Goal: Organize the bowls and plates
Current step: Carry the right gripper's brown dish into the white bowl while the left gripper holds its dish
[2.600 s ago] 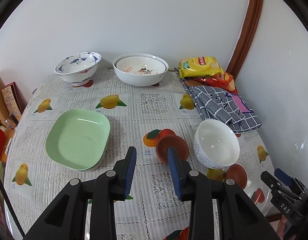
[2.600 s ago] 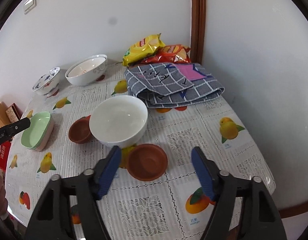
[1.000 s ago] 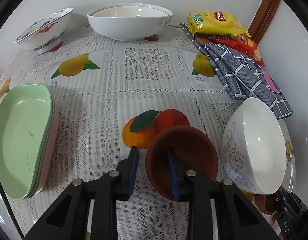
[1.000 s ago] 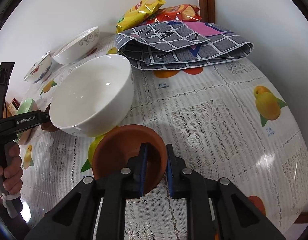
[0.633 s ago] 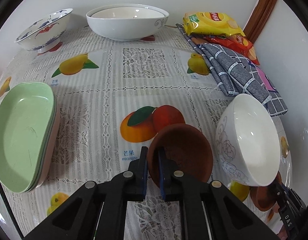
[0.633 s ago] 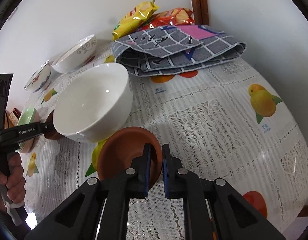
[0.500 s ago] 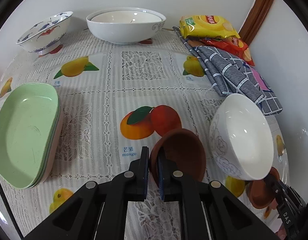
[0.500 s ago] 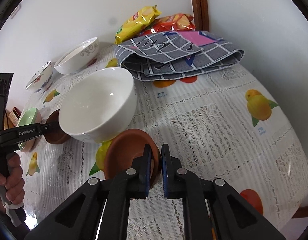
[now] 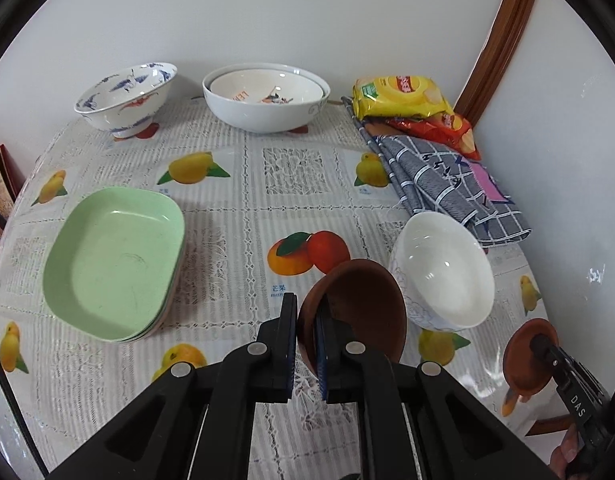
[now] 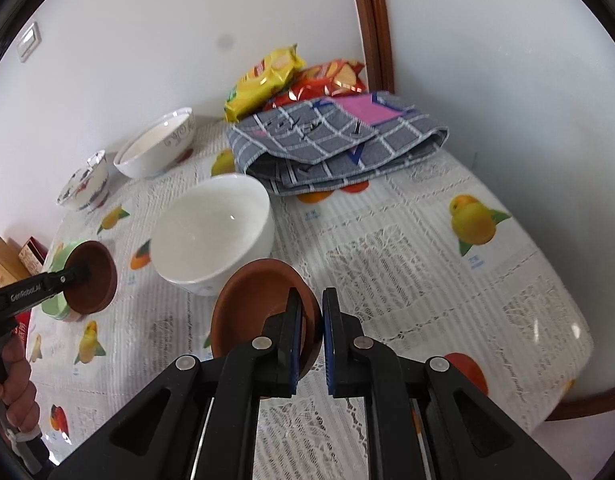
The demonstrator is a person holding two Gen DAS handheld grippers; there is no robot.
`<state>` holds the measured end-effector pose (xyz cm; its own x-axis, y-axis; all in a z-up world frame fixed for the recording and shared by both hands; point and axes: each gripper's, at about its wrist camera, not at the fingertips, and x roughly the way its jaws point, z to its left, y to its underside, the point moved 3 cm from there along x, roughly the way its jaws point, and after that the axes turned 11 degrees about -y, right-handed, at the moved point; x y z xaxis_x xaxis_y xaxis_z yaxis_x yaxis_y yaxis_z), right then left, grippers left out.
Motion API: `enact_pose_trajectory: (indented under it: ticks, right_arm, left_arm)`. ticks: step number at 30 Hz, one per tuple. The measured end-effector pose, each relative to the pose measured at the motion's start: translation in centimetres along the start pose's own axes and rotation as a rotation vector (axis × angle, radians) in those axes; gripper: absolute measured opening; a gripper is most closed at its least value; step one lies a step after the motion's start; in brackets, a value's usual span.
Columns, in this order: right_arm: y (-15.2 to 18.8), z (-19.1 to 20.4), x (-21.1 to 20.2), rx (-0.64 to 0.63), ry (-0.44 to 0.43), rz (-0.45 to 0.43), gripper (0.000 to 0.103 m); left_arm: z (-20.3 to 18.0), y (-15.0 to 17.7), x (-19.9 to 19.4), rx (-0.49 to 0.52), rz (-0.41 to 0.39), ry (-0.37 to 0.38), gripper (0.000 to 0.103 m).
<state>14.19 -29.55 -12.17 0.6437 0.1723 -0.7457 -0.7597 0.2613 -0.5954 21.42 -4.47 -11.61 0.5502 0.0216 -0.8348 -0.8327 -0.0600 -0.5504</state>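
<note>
My left gripper (image 9: 305,340) is shut on the near rim of a small brown bowl (image 9: 359,304), which hangs tilted above the tablecloth. My right gripper (image 10: 309,332) is shut on the rim of a second small brown bowl (image 10: 255,304), also lifted off the cloth. Each held bowl shows in the other view: the right one (image 9: 525,356) at the lower right, the left one (image 10: 89,280) at the left. A plain white bowl (image 9: 443,272) (image 10: 211,232) stands on the table between them. A stack of green plates (image 9: 111,260) lies at the left.
At the back stand a blue-patterned bowl (image 9: 125,100) and nested white bowls (image 9: 267,98). Snack bags (image 9: 399,94) and a folded grey checked cloth (image 9: 447,188) lie at the back right by the wall. The round table's edge (image 10: 579,384) curves close on the right. A hand (image 10: 15,384) grips the left tool.
Both grippers closed on their brown bowls' rims and rose, lifting both bowls off the cloth. The table now looks farther away in both views.
</note>
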Motion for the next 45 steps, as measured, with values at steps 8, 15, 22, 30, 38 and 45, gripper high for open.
enact_pose_trajectory:
  ticks: [8, 15, 22, 30, 38, 45]
  right_arm:
    - [-1.6, 1.5, -2.5, 0.001, 0.01, -0.043, 0.01]
    - [-3.1, 3.2, -3.1, -0.018, -0.016, -0.065, 0.01]
    - [-4.3, 4.3, -2.4, -0.028, -0.03, -0.064, 0.01]
    - [-5.1, 5.1, -1.1, -0.037, -0.028, -0.051, 0.01]
    - [-4.9, 5.1, 0.2, -0.045, -0.025, -0.023, 0.01]
    - [-4.8, 4.5, 1.4, -0.04, -0.009, -0.004, 0.01]
  left_arm:
    - [1.2, -0.6, -3.4, -0.017, -0.044, 0.015, 0.009]
    - [1.7, -1.3, -5.0, -0.021, -0.077, 0.013, 0.009]
    - [2.3, -2.4, -5.7, -0.02, -0.113, -0.011, 0.009]
    - [2.0, -4.2, -5.9, -0.017, -0.189, -0.017, 0.009]
    - [1.4, -4.9, -4.9, -0.021, -0.221, -0.016, 0.009]
    - [0.8, -4.8, -2.7, -0.007, -0.201, -0.028, 0.009]
